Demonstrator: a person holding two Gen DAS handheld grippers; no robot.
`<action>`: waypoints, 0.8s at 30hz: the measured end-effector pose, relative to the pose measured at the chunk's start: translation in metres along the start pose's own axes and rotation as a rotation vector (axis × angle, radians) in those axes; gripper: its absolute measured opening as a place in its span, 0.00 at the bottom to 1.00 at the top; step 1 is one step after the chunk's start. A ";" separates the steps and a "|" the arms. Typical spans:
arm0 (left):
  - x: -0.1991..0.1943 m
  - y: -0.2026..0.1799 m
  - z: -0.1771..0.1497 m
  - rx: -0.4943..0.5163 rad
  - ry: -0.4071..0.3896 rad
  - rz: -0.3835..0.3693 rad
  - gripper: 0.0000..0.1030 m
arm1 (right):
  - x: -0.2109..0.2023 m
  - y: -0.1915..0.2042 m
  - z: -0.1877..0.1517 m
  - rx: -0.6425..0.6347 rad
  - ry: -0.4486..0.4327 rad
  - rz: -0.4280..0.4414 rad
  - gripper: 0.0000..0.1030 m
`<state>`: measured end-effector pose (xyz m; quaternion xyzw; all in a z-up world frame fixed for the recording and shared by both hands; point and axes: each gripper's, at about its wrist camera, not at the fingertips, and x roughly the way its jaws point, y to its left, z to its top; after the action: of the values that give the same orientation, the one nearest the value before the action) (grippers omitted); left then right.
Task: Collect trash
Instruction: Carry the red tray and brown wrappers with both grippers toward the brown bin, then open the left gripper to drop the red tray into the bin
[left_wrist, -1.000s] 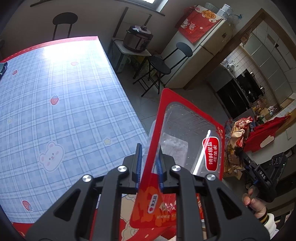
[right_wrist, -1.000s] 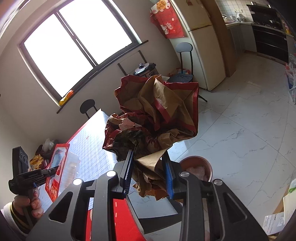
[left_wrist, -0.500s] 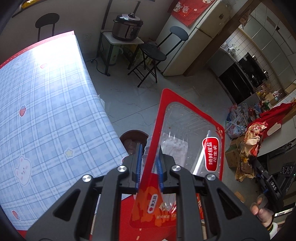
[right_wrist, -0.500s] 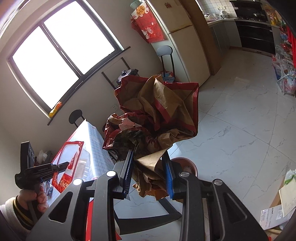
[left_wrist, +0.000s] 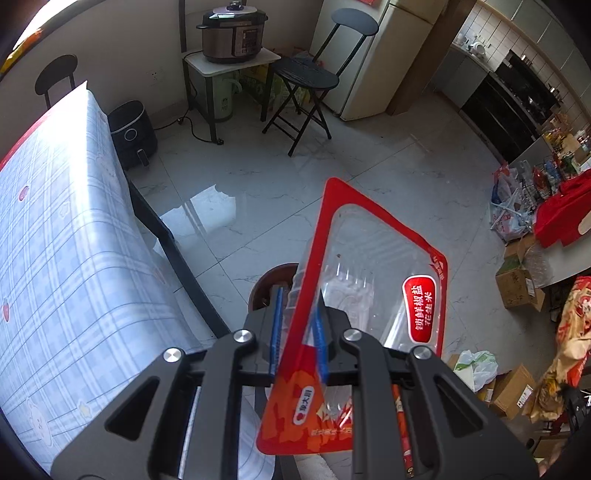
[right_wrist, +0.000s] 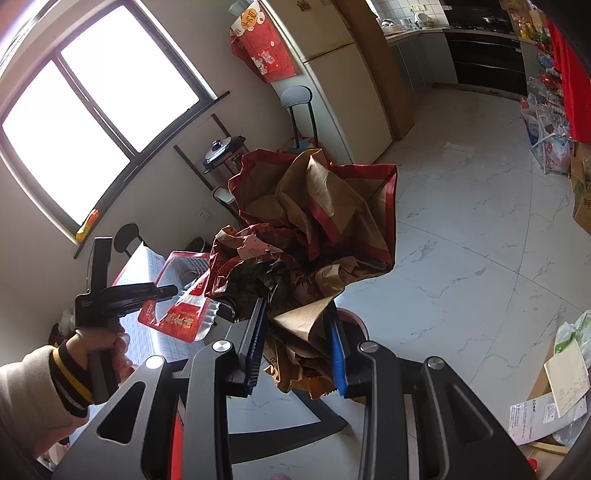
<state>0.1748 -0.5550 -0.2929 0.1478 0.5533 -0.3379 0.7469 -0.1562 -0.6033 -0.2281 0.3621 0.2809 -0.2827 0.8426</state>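
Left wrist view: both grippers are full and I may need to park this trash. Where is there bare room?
Bare: the checked tablecloth, and the floor tiles between the folding chair and the bin. Crowded: the boxes and bags along the right side.

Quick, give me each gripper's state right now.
Left gripper: shut on the red snack packet.
Right gripper: shut on the crumpled paper bag.

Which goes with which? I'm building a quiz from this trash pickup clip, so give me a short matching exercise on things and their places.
Things:
1. red snack packet
2. crumpled brown paper bag
3. pressure cooker
4. round brown bin

Places:
A. on the floor by the table
B. in the right gripper
C. on a small side table
D. in the left gripper

Pairs: 1-D, 2-B, 3-C, 4-A
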 end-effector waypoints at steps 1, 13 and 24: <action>0.008 -0.003 0.003 0.000 0.012 0.008 0.18 | -0.001 -0.001 0.000 0.000 0.000 -0.006 0.29; 0.054 -0.026 0.023 -0.015 0.048 0.046 0.23 | -0.011 -0.015 -0.006 0.010 0.012 -0.049 0.29; 0.066 -0.048 0.031 0.004 0.063 -0.013 0.42 | -0.005 -0.018 -0.001 0.018 0.029 -0.045 0.29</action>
<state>0.1757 -0.6305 -0.3365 0.1563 0.5767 -0.3391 0.7267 -0.1719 -0.6114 -0.2336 0.3675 0.2986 -0.2987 0.8286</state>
